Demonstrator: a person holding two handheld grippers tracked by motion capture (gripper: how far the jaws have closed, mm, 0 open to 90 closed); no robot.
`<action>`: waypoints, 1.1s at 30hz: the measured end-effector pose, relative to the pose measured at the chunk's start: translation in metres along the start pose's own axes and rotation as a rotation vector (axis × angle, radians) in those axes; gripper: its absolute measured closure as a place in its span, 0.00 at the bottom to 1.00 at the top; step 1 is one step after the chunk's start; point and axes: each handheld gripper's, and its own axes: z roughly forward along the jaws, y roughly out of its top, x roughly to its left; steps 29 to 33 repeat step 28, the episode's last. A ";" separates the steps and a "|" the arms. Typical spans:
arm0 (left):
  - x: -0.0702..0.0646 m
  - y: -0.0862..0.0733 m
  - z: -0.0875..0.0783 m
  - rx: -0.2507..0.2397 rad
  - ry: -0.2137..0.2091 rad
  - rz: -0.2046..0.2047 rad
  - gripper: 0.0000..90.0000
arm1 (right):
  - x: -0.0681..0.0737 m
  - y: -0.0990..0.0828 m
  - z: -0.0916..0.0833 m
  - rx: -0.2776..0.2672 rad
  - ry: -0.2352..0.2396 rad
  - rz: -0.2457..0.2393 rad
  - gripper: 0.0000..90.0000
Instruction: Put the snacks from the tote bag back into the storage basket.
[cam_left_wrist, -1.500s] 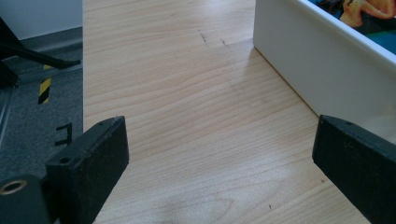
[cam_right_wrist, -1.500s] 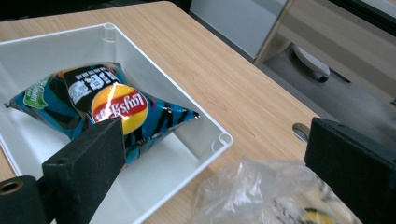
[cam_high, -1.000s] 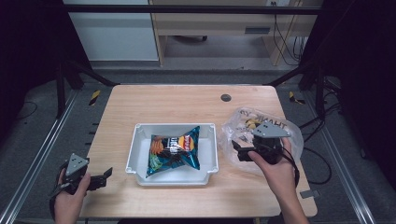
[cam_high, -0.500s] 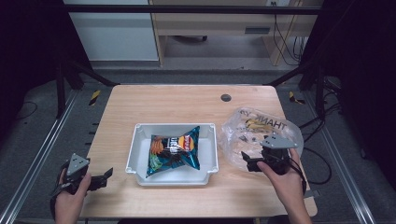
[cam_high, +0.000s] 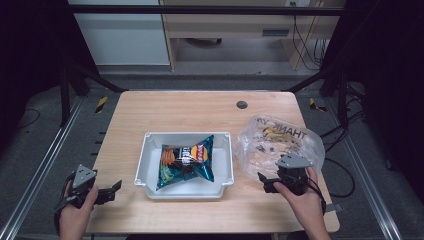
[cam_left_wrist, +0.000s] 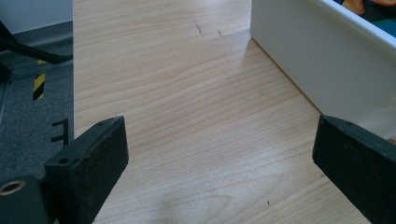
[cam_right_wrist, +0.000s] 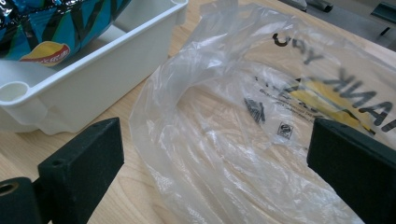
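On the right side of the table (cam_high: 200, 107), my right tongs (cam_high: 267, 181) sit at the near edge of the clear plastic bag (cam_high: 280, 145), spread wide with nothing between them; through their own camera the bag (cam_right_wrist: 261, 140) lies crumpled and slack just ahead of the jaws. The chip packet (cam_high: 186, 161) lies inside the white tray (cam_high: 145, 165) at the middle of the table, just beside the bag, so I judge the work barely begun: the bag still needs gripping and opening, and the packet still has to leave the tray, if bagging it is the aim. My left tongs (cam_high: 107, 189) hang spread at the near left corner, well apart from the tray wall (cam_left_wrist: 299, 60), holding nothing. Compared with a second ago, my right hand has pulled back toward me and dropped low, from over the bag's middle to its near rim; the bag now lies flatter and more spread. My left tongs, tray and packet have stayed put.
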 end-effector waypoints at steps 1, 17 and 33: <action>0.000 0.000 0.000 0.000 0.000 -0.001 0.04 | 0.001 -0.001 0.001 0.002 0.002 -0.001 0.05; -0.002 0.000 0.001 0.001 -0.010 0.000 0.04 | 0.015 -0.021 0.020 0.091 0.093 -0.040 0.05; -0.003 0.001 0.003 0.008 -0.014 0.011 0.04 | 0.021 -0.026 0.026 0.172 0.094 -0.094 0.06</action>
